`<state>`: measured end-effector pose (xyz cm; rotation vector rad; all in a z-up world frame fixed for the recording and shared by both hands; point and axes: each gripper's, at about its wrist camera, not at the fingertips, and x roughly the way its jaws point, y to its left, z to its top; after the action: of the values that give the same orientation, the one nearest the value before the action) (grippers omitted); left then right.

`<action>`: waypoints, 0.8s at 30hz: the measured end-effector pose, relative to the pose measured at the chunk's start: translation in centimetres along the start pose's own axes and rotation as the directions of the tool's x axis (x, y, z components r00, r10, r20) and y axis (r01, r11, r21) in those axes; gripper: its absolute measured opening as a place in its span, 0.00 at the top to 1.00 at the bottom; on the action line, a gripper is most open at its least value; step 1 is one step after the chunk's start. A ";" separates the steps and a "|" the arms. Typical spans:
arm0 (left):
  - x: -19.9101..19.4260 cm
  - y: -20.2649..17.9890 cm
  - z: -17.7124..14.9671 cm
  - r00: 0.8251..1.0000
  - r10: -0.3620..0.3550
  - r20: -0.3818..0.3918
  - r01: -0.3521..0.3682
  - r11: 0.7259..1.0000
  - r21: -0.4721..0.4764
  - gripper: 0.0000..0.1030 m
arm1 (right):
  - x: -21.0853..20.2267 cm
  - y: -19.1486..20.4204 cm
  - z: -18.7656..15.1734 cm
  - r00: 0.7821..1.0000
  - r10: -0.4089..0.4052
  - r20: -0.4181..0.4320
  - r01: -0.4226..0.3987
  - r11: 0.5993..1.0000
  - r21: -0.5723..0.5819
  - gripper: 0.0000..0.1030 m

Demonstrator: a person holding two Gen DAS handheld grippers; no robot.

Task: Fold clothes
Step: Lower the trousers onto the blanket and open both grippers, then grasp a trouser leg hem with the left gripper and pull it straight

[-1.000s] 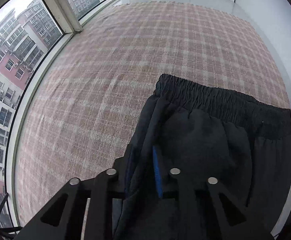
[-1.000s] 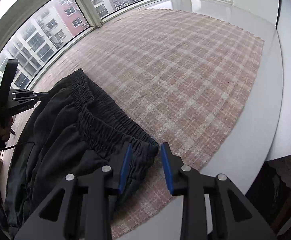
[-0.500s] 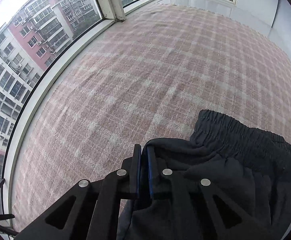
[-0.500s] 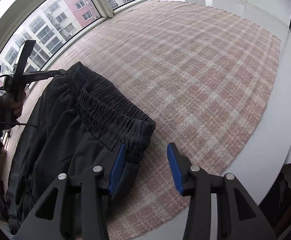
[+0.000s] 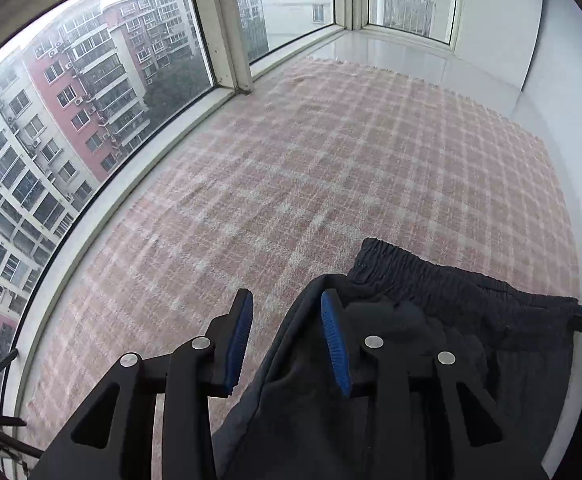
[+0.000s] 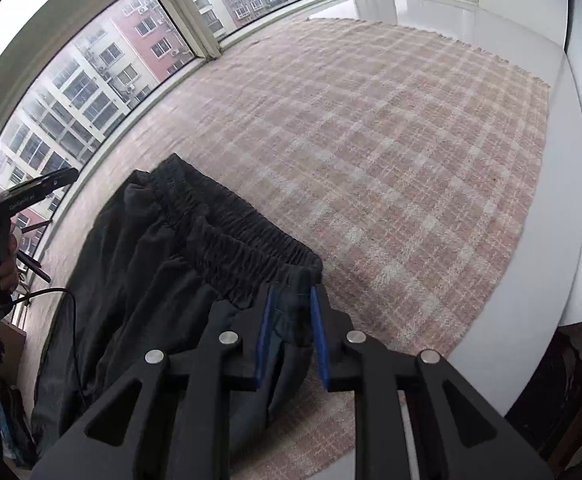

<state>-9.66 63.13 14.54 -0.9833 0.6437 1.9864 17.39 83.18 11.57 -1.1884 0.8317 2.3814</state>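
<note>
Dark trousers (image 5: 431,344) lie on a pink plaid mat (image 5: 331,168), elastic waistband (image 6: 243,240) toward the far side. My left gripper (image 5: 287,340) hangs above the trousers' left edge; its jaws are opening, and a fold of fabric lies loose against the right pad (image 5: 333,340). My right gripper (image 6: 291,336) straddles the waistband's right corner; its jaws are closing with dark fabric between the blue pads. In the right wrist view the left gripper (image 6: 31,196) shows at the left edge, held by a hand (image 6: 3,272).
Large windows (image 5: 91,120) run along the left and far sides, with a white sill beside the mat. A white wall (image 5: 551,60) bounds the right. The mat's right edge meets a white ledge (image 6: 531,320) that drops off. A cable (image 6: 71,320) trails over the trousers.
The left gripper was shut on a fold of the trousers; it has let go, opened and risen. The right gripper's jaws widened, then narrowed around the waistband corner.
</note>
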 end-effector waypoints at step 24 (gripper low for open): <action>-36.4 20.1 -54.9 0.879 0.332 -0.344 -0.477 0.639 -0.604 0.53 | 1.3 38.3 -6.9 0.945 0.297 -0.138 -0.270 0.468 -0.841 0.75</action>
<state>9.27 -3.09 14.99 -1.6079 0.2291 2.6402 0.01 49.45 20.49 -1.3816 -0.3308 3.2235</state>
